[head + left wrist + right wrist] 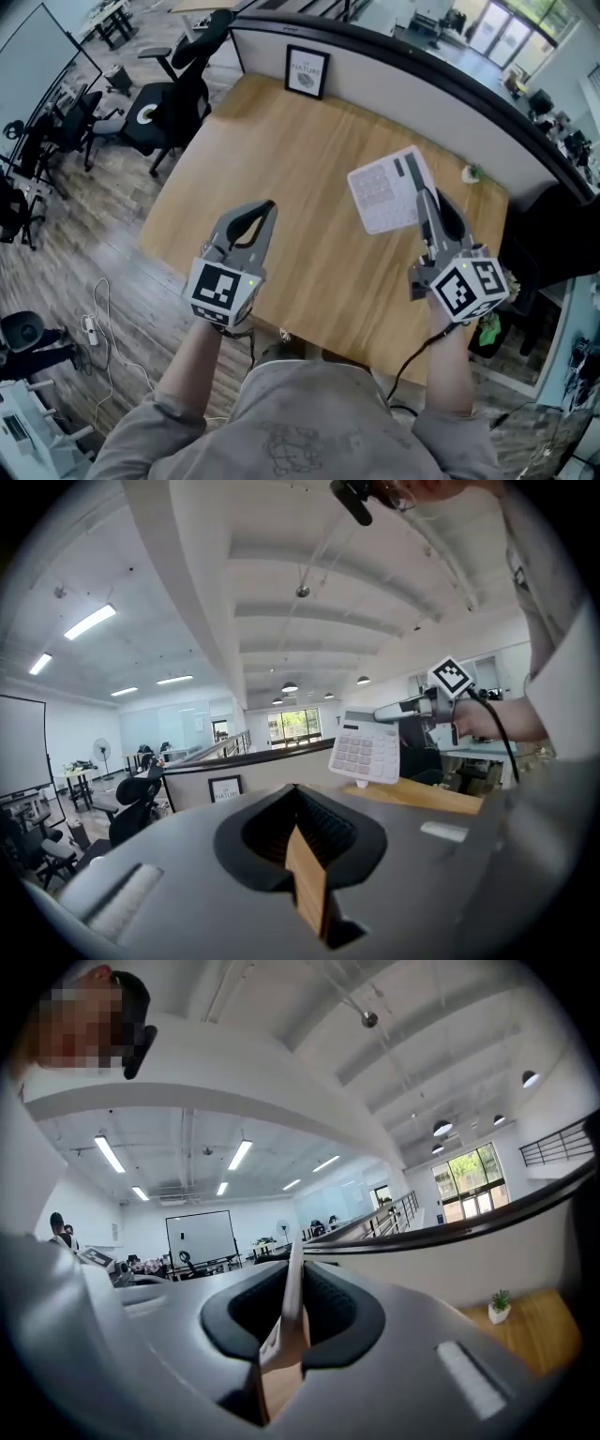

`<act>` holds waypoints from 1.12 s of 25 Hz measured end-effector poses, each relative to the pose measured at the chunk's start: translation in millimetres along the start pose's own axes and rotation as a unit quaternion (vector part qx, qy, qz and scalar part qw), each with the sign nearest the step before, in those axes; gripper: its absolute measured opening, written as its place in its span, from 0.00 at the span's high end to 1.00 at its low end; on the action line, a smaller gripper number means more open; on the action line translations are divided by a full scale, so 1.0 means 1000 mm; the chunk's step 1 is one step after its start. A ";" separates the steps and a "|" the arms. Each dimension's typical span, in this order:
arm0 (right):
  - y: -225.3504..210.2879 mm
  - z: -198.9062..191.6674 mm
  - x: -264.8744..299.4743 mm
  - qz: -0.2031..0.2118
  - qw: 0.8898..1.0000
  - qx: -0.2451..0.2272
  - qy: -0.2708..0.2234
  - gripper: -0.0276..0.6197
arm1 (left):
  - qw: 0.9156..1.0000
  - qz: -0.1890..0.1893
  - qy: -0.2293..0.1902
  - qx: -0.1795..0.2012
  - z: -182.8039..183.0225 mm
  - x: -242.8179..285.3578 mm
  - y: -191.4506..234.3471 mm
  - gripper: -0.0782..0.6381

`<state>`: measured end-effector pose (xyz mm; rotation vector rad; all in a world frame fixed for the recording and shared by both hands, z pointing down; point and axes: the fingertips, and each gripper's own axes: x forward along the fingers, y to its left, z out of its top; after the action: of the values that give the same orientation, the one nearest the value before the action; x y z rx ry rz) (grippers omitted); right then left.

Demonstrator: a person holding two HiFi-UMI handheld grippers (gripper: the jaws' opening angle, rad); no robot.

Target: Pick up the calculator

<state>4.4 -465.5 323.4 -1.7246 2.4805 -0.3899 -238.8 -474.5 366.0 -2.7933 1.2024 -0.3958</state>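
Note:
The calculator (384,192), white with grey keys and a dark display, hangs in the air above the wooden desk (281,159). My right gripper (427,197) is shut on its right edge. In the left gripper view the calculator (366,754) faces the camera, held up by the right gripper (412,708). The right gripper view shows it edge-on as a thin plate (292,1288) pinched between the dark pads. My left gripper (270,206) hovers over the desk's front left, shut with nothing in it; its tips (296,789) meet.
A framed picture (307,72) leans on the grey partition (422,84) at the desk's back. A small potted plant (472,172) stands at the back right corner. A black office chair (159,108) is left of the desk. Cables lie on the floor (94,323).

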 end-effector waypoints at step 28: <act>0.100 -0.031 -0.120 -0.044 0.999 -0.007 0.022 0.87 | 0.999 -0.017 -0.033 -0.016 0.035 -0.083 -0.021 0.89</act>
<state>-50.2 -315.9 319.2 -1.8556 2.4481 -0.4242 -269.9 -401.0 318.6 -2.8322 1.1591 -0.2866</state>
